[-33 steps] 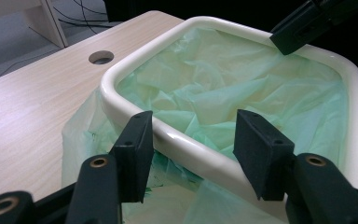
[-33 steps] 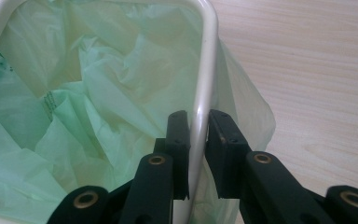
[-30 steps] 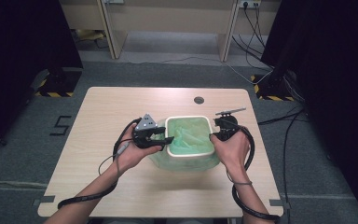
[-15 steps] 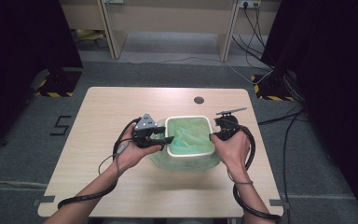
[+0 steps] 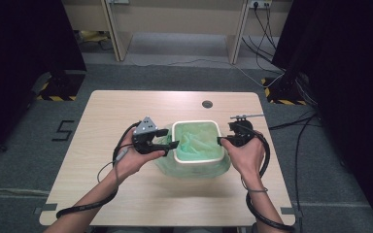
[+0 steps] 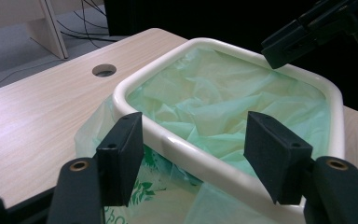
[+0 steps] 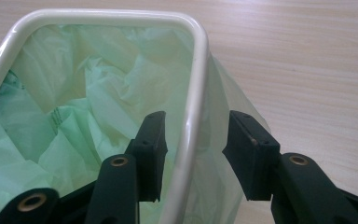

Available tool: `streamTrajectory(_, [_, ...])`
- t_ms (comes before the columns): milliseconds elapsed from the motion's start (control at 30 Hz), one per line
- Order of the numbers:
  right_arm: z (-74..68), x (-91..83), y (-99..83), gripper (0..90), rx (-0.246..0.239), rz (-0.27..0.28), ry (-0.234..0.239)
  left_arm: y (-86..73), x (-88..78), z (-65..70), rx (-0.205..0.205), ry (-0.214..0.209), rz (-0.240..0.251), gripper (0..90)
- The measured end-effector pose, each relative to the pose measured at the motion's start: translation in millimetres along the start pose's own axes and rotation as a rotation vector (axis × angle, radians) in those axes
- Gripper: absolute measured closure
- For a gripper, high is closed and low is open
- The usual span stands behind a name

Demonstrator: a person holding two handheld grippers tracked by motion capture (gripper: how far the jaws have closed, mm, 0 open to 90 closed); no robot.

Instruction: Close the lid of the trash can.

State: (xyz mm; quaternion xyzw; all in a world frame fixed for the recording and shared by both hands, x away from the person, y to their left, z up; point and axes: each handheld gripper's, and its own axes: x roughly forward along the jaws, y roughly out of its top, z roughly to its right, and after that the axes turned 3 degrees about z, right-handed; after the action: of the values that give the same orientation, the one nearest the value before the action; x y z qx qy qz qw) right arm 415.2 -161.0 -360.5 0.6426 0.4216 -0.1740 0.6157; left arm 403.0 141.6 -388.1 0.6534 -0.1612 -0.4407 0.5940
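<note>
Both hand-held grippers have just been opening: left hand-held gripper (image 5: 171, 138) and right hand-held gripper (image 5: 222, 141) straddle opposite rims of the cream plastic bin (image 5: 197, 164) lined with a pale green plastic bag (image 5: 196, 141), unclamped, forearms reaching from the tabletop's (image 5: 126, 107) near edge; bin mid-tabletop.

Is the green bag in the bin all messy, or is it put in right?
A bit messy. The green bag lies crumpled inside the white bin, and its loose skirt bunches unevenly outside below the rim. Nothing is spilled or torn. Both grippers' jaws have just been opening, still straddling the rim.
</note>
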Motion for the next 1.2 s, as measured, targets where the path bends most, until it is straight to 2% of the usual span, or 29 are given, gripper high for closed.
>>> streamTrajectory(333, [6.0, 0.2, -4.3, 54.4, 0.015, 0.056, 0.048, -5.2, -12.9, -4.0, -0.002, 0.006, 0.006, 36.1])
streamTrajectory(667, [10.7, 0.5, -6.9, 53.0, 0.016, 0.093, 0.059, -11.2, -25.7, -11.5, -0.015, 0.031, 0.015, 36.0])
streamTrajectory(1200, [21.4, -3.4, -13.7, 52.2, 0.044, 0.119, 0.07, -20.5, -42.0, -21.1, -0.035, 0.064, 0.022, 36.0])
